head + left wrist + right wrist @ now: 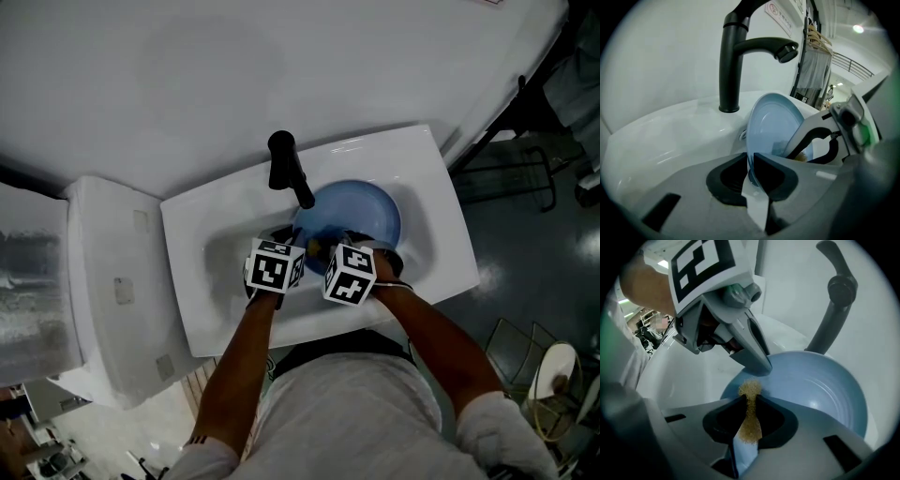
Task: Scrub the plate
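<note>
Blue plate (361, 208) sits tilted in the sink (202, 234), four o'clock from the faucet (284, 161). Left gripper (751, 161) clamps its rim near eight o'clock. Right gripper (749, 401) pinches a tan scrub pad (750, 427), seemingly touching the plate.

Pale blue round plate (820, 385) reads smooth and glossy, a glazed look with highlights along its rings. White sink basin (202, 281) has the same hard shine. Black curved faucet (729, 70) is matt, barely a glint. Tan scouring pad (749, 423) looks rough and fibrous on a smoother blue backing. Left tongs (750, 157) and right tongs (752, 398) are matt grey plastic with dull black pads (776, 176).
</note>
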The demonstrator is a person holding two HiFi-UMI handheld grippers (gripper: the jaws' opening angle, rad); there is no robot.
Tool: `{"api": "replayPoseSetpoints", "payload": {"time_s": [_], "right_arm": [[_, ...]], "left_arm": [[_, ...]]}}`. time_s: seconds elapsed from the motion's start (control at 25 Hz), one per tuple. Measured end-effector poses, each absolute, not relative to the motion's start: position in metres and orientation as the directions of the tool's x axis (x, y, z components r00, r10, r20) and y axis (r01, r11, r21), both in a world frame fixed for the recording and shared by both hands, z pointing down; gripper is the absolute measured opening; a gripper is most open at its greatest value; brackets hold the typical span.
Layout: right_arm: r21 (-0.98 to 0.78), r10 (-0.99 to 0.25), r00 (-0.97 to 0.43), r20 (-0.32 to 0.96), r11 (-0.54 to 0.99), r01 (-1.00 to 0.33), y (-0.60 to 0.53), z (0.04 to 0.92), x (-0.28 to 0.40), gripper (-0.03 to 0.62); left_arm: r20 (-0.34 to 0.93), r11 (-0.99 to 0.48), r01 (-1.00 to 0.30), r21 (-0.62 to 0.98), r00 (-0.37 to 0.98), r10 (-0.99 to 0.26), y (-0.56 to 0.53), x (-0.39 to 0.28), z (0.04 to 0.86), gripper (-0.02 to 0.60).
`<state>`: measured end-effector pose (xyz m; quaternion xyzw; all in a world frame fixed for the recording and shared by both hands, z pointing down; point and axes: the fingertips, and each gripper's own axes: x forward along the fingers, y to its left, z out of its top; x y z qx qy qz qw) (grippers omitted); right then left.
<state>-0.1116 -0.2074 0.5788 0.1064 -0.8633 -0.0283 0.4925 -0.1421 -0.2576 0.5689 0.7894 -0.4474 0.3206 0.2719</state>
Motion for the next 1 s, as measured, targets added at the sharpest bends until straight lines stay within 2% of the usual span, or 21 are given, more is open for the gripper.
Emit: {"api": "replayPoseSetpoints", "payload": {"time_s": [0.76, 0.88, 1.0], "right_arm": [[0.206, -0.257, -0.289, 0.922, 0.959, -0.196, -0.224, 0.586, 0.003, 0.063], [0.216, -0.262, -0.301, 0.917, 0.96, -0.178, -0.221, 0.577, -0.004, 0.063], [0.196, -0.232, -0.371, 0.899, 0.972, -0.132, -0.214, 0.568, -0.035, 0.063]], "left_arm": [[0.758, -0.462, -0.877, 0.129, 0.388, -0.525, -0.257, -0.143, 0.571, 0.055], [0.757, -0.458, -0.879, 0.129, 0.386, -0.527, -0.257, -0.143, 0.571, 0.055], [0.758, -0.453, -0.882, 0.131, 0.383, -0.528, -0.257, -0.143, 0.57, 0.055]]}}
